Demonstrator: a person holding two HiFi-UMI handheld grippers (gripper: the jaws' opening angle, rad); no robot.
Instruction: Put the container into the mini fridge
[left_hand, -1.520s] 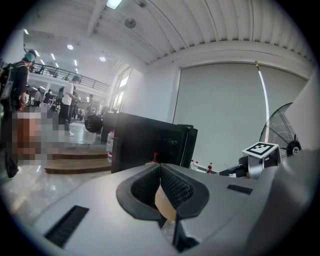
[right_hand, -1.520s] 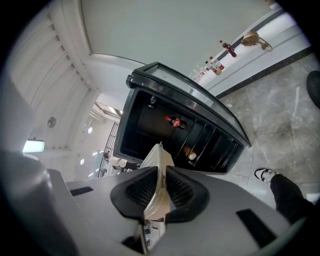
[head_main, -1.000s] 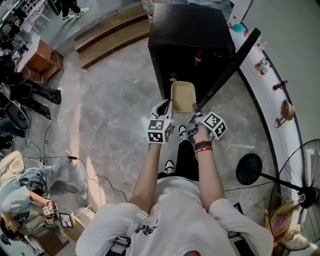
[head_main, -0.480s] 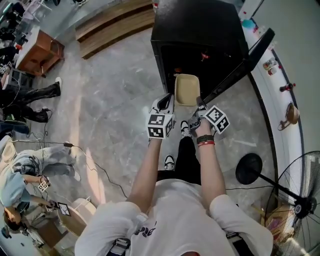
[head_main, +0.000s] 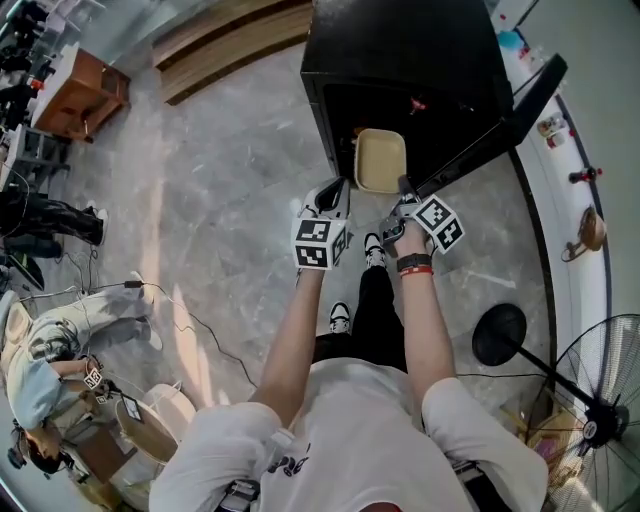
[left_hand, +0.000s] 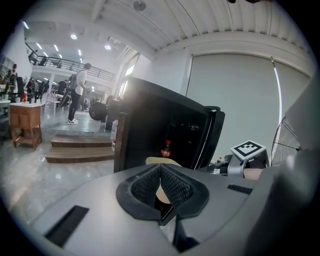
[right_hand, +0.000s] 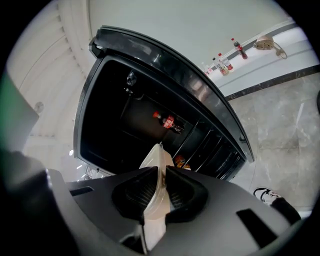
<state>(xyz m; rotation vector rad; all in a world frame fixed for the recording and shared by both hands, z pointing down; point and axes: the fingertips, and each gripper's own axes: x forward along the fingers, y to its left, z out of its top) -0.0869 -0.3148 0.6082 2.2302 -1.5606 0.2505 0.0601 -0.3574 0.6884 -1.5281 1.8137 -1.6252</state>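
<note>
The beige container (head_main: 380, 160) hangs level at the mouth of the black mini fridge (head_main: 400, 40), whose door (head_main: 500, 125) stands open to the right. My right gripper (head_main: 403, 188) is shut on the container's near right rim; in the right gripper view the thin rim (right_hand: 156, 157) runs between the pads (right_hand: 182, 192). My left gripper (head_main: 338, 188) is shut with nothing in it, just left of the container. In the left gripper view the container (left_hand: 162, 161) shows beyond the closed jaws. A red-labelled cola bottle (right_hand: 169, 121) stands inside the fridge.
Wooden steps (head_main: 230, 45) and a wooden table (head_main: 85, 85) lie at the far left. A standing fan (head_main: 600, 400) and its round base (head_main: 497, 335) are on the right. A white ledge (head_main: 565, 150) with small items runs behind the fridge door. Cables cross the floor at left.
Both grippers and the container have moved forward, closer to the fridge opening. The right gripper's hold on the rim is unchanged.
</note>
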